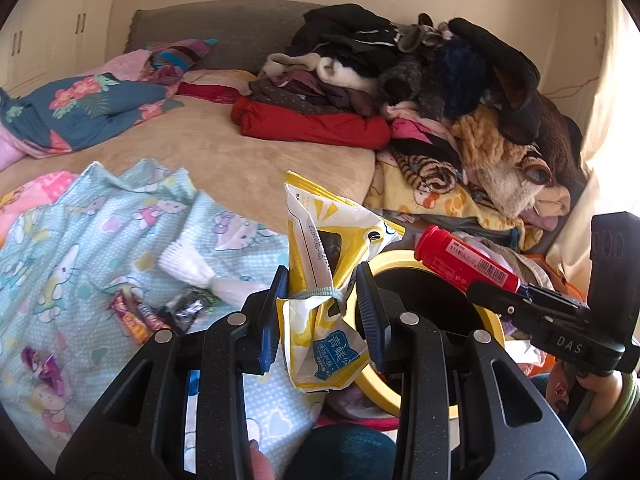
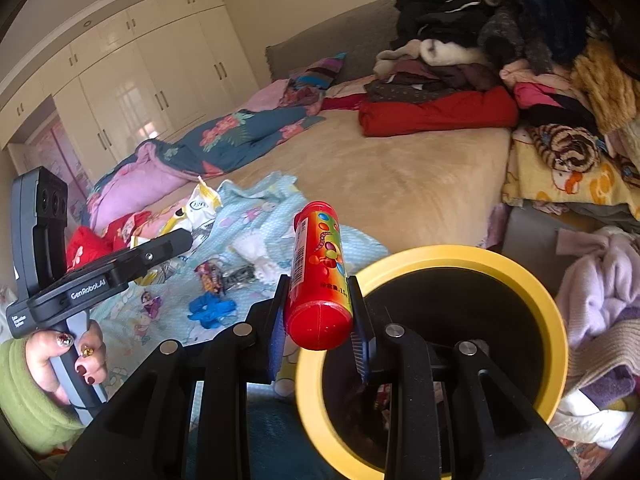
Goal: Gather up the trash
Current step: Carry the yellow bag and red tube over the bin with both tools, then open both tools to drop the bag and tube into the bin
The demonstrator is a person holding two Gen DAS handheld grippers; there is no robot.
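A plush tan bed [image 2: 400, 184] lies behind the round yellow-rimmed black bin [image 2: 432, 256]. Left of the bin, the left gripper [image 1: 322, 304] pinches a crinkled yellow-white wrapper [image 1: 324, 240]. At the bin's rim, the right gripper [image 2: 318, 312] clamps a glossy red cylindrical tube [image 2: 318, 272].

bed [image 2: 400, 184]: covered by a tan blanket
clothes pile [image 1: 440, 92]: heaped along the bed's far right edge
red garment [image 1: 316, 126]: lay folded at the pile's near side
floral quilt [image 2: 236, 140]: bunched at the left edge
wardrobe [image 2: 132, 84]: cream doors beyond the bed
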